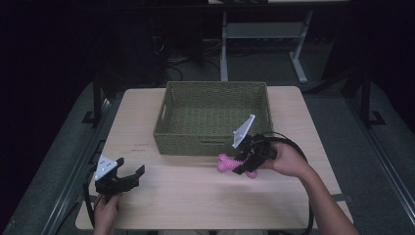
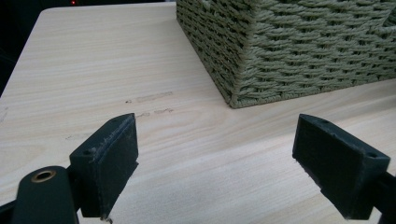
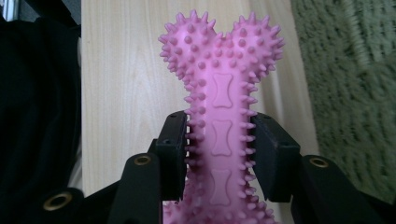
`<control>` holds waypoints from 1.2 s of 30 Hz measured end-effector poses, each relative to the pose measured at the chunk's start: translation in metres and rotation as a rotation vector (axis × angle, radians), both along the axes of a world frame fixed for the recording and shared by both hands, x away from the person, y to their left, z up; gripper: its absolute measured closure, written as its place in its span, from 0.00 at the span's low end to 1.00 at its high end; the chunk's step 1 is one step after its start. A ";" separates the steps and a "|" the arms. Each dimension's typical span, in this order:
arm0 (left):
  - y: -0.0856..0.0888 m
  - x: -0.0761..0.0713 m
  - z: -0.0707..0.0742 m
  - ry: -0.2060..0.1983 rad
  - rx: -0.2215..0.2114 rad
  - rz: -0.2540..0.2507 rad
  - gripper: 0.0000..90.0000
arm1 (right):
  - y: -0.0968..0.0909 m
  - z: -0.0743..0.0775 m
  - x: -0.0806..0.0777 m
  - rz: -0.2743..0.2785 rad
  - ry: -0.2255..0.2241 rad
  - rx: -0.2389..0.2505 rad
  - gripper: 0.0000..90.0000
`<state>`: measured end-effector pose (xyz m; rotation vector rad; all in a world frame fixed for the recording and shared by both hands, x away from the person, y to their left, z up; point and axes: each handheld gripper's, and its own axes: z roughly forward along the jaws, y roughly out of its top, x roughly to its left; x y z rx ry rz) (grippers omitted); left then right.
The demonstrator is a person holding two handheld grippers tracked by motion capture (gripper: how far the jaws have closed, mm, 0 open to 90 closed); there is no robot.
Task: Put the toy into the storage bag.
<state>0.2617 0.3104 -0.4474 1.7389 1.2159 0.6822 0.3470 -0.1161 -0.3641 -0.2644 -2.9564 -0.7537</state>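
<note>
The right gripper [image 1: 240,164] clamps the pink spiky bone toy [image 3: 219,121] by its shaft, just off the basket's [image 1: 195,142] near wall toward the surface's right edge. Lift clear of the rim before crossing over. The left gripper [image 1: 128,177] rests wide apart, empty, near the front-left corner.

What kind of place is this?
Probably a lab or workshop: a small wooden table stands in a dark room, cables lie on the floor behind it, and a metal desk frame stands farther back.

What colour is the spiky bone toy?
Pink bone toy, clearest in the right gripper view.
</note>
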 end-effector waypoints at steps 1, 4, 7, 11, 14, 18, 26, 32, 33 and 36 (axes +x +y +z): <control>0.000 0.000 -0.001 0.005 0.003 -0.002 0.15 | 0.000 0.001 0.001 0.002 0.001 0.003 0.65; -0.001 0.001 -0.001 0.002 0.002 -0.006 0.15 | -0.002 0.008 0.005 -0.003 0.002 0.013 0.65; -0.002 0.001 -0.001 0.004 0.009 -0.015 0.15 | -0.005 0.012 0.008 -0.011 0.000 0.019 0.65; -0.001 0.001 -0.001 0.007 0.012 -0.015 0.15 | -0.007 0.018 0.012 -0.015 0.004 0.038 0.65; -0.001 0.001 -0.001 0.008 0.010 -0.013 0.15 | -0.007 0.021 0.014 -0.022 0.001 0.033 0.65; -0.001 0.001 -0.001 0.004 0.007 -0.008 0.15 | -0.007 0.026 0.016 -0.012 -0.001 0.042 0.65; 0.001 0.000 -0.001 0.003 0.011 -0.006 0.15 | -0.006 0.037 0.023 -0.013 -0.006 0.035 0.65; 0.001 0.000 -0.001 0.003 0.012 -0.008 0.15 | -0.005 0.043 0.031 -0.021 0.000 0.039 0.65; 0.001 0.000 -0.001 0.004 0.013 -0.006 0.15 | -0.005 0.044 0.032 -0.018 -0.003 0.041 0.65; 0.001 0.000 -0.001 0.007 0.004 0.000 0.15 | -0.006 0.047 0.036 -0.026 0.002 0.040 0.65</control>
